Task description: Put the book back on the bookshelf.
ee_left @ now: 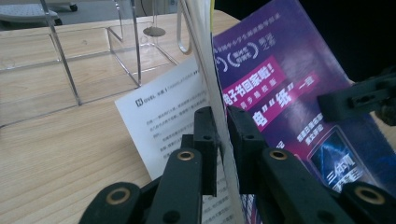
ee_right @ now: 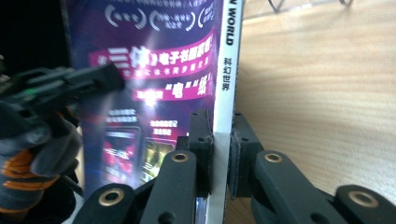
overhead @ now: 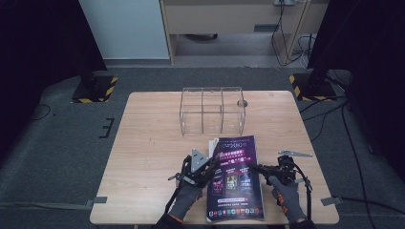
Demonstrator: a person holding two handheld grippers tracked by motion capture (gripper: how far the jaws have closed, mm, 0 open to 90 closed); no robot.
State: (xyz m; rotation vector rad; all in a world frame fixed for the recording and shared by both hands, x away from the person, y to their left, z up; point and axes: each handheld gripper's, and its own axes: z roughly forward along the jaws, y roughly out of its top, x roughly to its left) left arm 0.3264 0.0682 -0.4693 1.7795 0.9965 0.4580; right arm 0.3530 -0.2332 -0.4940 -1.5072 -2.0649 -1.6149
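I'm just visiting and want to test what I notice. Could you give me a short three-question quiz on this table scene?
1. True or false: the magazine stands inside the clear acrylic organizer.
2. Which part of the magazine does the right gripper clamp? A) its white spine B) a loose page C) nothing
3. Fill in: the left gripper is shut on the magazine's page ____.

Key: 1 false, it lies on the wooden table in front of the organizer; 2 A; 3 edges.

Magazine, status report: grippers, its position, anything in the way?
Left gripper shut on page edge. Right gripper shut on magazine spine. Clear organizer stands beyond, apart.
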